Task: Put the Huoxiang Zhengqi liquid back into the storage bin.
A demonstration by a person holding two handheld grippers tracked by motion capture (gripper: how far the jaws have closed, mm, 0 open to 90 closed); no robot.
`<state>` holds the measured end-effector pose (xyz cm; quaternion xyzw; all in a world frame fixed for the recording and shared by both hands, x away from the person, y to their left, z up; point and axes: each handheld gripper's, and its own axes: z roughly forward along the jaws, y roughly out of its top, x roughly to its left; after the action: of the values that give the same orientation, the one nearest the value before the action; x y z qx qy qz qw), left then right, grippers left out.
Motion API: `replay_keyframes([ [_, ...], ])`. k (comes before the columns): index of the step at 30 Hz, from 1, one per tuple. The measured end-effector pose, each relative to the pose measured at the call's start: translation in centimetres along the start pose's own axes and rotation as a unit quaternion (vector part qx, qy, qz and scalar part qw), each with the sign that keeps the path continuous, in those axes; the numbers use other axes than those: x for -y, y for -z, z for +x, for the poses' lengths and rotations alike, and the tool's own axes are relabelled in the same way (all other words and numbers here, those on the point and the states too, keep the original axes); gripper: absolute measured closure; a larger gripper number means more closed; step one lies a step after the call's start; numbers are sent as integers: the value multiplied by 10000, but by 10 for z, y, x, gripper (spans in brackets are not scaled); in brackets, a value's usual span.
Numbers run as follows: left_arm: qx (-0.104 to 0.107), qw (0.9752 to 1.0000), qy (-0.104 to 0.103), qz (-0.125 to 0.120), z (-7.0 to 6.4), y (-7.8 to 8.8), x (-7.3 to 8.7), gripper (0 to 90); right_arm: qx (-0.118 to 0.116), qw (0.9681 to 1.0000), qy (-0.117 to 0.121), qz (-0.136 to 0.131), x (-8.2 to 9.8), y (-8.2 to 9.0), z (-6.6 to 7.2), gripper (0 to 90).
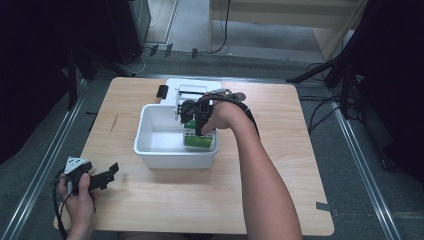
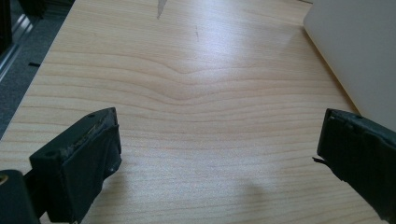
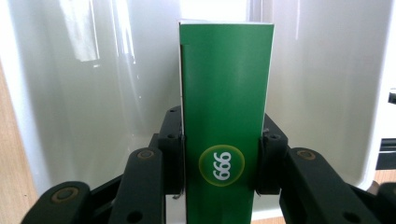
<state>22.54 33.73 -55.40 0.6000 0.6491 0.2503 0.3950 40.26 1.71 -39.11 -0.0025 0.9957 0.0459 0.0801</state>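
A green box with a round yellow-green "999" mark is pinched between the black jaws of my right gripper, which is shut on it. In the high view the right gripper points down into the white bin, with the green box low against the bin's right side. My left gripper rests near the table's front left corner, held in a hand. Its jaws stand wide apart over bare wood, left gripper open with nothing between its pads.
A white device stands behind the bin, with a small black object at its left. The bin's wall rises at the right of the left gripper view. Bare wooden table lies around the bin.
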Motion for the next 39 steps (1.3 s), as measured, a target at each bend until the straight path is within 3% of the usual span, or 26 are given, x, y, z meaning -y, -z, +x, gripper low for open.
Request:
replay_keyframes([
  [8,5,10000,1,-11,0,0,0,6,-8,9998,-116,-157,1,-1,-4,602],
  [17,11,10000,-36,35,0,1,0,6,-67,9984,-481,-296,7,9,-2,351],
  [24,5,10000,-43,28,-1,1,0,6,-94,9963,-584,-622,13,30,1,318],
  [32,7,10000,-48,20,-1,0,0,6,156,9943,-716,-780,22,56,3,312],
  [39,16,10000,-36,8,-1,0,0,5,412,9880,-1090,-1012,40,73,0,299],
])
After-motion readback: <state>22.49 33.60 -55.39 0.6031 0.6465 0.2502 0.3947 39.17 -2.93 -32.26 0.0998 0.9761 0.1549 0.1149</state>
